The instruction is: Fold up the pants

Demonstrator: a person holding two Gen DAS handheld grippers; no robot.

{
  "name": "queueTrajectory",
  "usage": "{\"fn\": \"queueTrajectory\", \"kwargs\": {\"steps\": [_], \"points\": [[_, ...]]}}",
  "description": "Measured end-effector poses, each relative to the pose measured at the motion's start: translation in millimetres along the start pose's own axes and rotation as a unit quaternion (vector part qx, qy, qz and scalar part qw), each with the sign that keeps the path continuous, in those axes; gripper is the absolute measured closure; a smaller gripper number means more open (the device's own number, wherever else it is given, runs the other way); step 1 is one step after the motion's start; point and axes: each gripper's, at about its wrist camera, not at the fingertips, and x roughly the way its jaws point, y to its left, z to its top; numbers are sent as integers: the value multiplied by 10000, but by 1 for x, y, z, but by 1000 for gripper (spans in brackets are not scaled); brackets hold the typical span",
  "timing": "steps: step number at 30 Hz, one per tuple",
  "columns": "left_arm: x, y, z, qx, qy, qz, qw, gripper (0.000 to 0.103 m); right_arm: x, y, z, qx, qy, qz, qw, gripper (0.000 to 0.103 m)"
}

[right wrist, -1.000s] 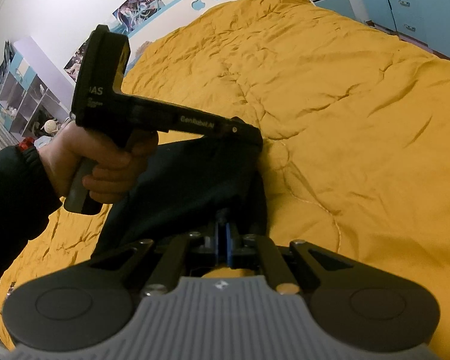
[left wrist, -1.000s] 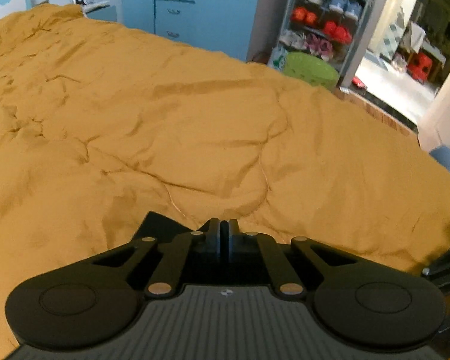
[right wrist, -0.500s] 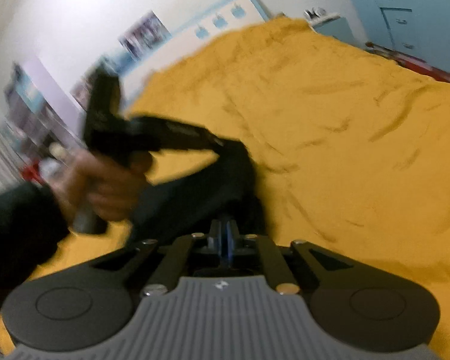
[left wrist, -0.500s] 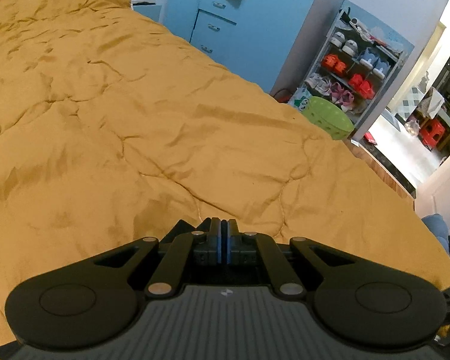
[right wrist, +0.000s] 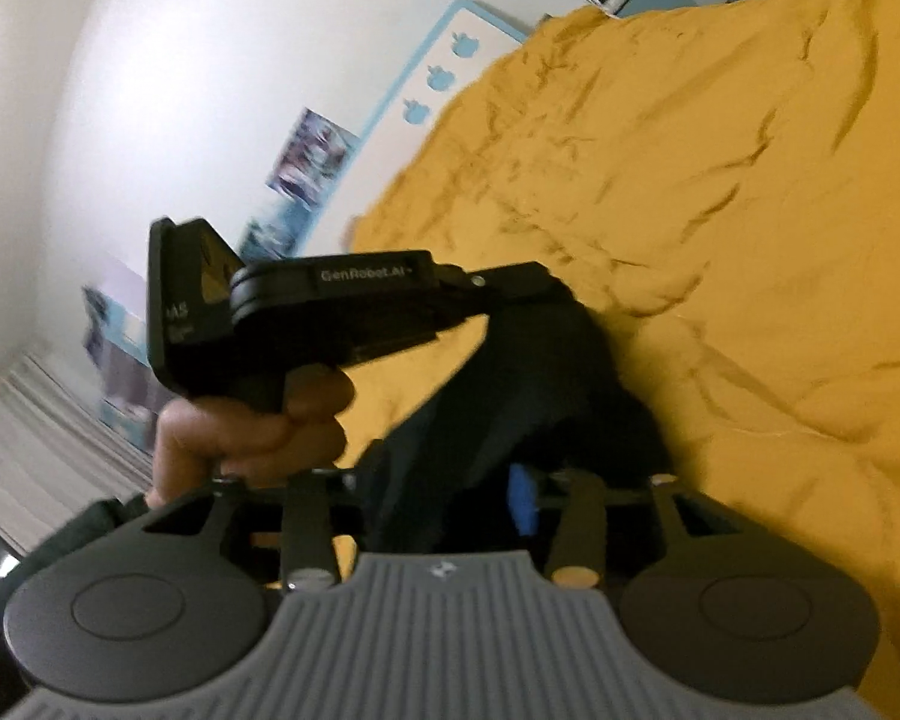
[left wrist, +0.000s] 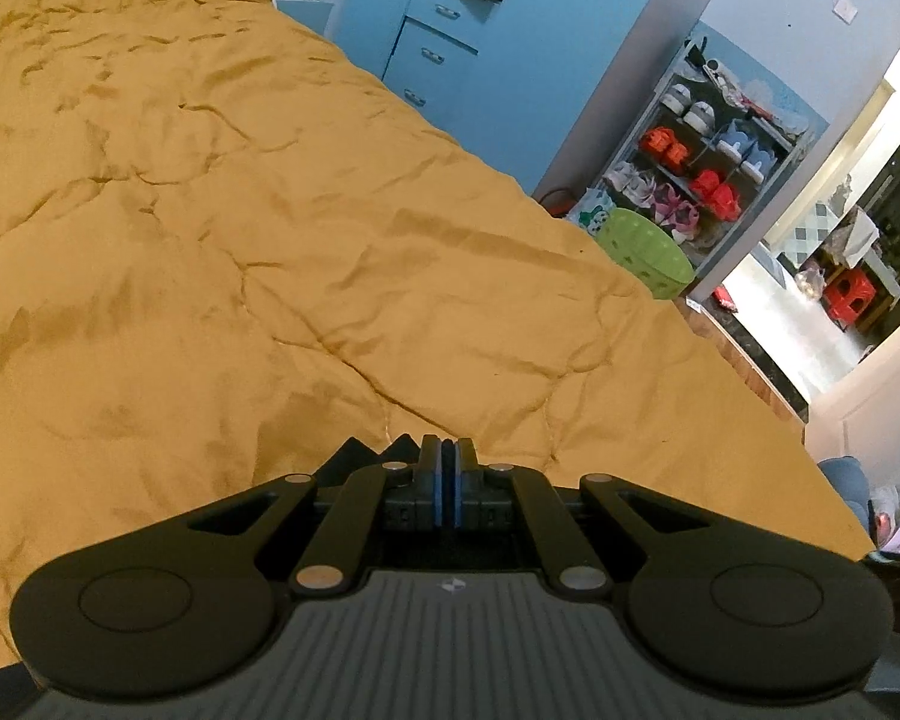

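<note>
The dark navy pants (right wrist: 534,396) hang in the air over the orange bed cover (right wrist: 720,192). My left gripper (left wrist: 448,456) is shut on a pinch of the dark cloth (left wrist: 366,455), only a small peak of which shows past its fingers. In the right wrist view the left gripper (right wrist: 546,288) holds the top of the pants. My right gripper (right wrist: 450,498) has its jaws spread wide, one blue pad (right wrist: 523,501) showing, with the pants cloth hanging between them.
The orange cover (left wrist: 270,240) fills the bed. Beyond its far edge stand a blue cabinet (left wrist: 444,54), a shoe rack (left wrist: 708,162), a green basket (left wrist: 648,252) and an open doorway (left wrist: 822,312).
My right gripper has opened from shut on the pants and tilted. Both grippers rose, and the left wrist view swung toward the doorway side.
</note>
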Motion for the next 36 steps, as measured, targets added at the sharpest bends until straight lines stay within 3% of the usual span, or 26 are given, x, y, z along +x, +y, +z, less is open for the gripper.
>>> {"fn": "queueTrajectory", "kwargs": {"steps": [3,5,7,8,9,11,14,16,18,20,23,26,27,32,34,36], "points": [[0,2,1,-82,7,63,9999,100,1,-6,-2,49,-152,269,9995,59],[2,4,1,-143,71,161,9997,100,-1,-16,-1,447,-255,1044,9932,75],[2,4,2,-149,120,187,9996,100,-6,-23,-1,671,-307,1728,9822,79],[1,4,2,-161,120,217,9996,100,-8,-21,0,603,-338,1885,9796,95],[0,4,3,-194,129,234,9995,100,-9,-20,0,525,-345,2089,9759,103],[-2,5,2,-251,126,194,9994,100,-13,-13,0,413,-382,2428,9685,103],[-4,5,2,-264,109,242,9993,100,-17,6,2,-67,-165,1789,9837,102],[-5,5,2,-260,124,260,9992,100,-19,18,0,-393,218,896,9950,98],[-5,4,3,-255,135,270,9992,100,-22,31,-7,-1041,521,44,9932,80],[-5,4,3,-258,135,245,9993,100,-16,29,-11,-1117,569,-319,9916,78],[-5,4,2,-248,158,250,9993,100,0,15,-9,-766,338,-240,9962,80],[-4,4,2,-241,187,277,9992,100,20,20,-3,-1361,94,-590,9889,80],[-4,4,2,-216,196,294,9991,100,25,20,-3,-1440,72,-574,9879,100],[-2,1,2,-124,163,622,9979,103,24,24,9,-1293,313,185,9909,103],[2,3,4,-124,209,963,9951,103,7,34,7,-1582,236,764,9842,103],[3,9,5,-275,292,850,9956,103,-8,49,3,-1913,270,1263,9730,103]]}}
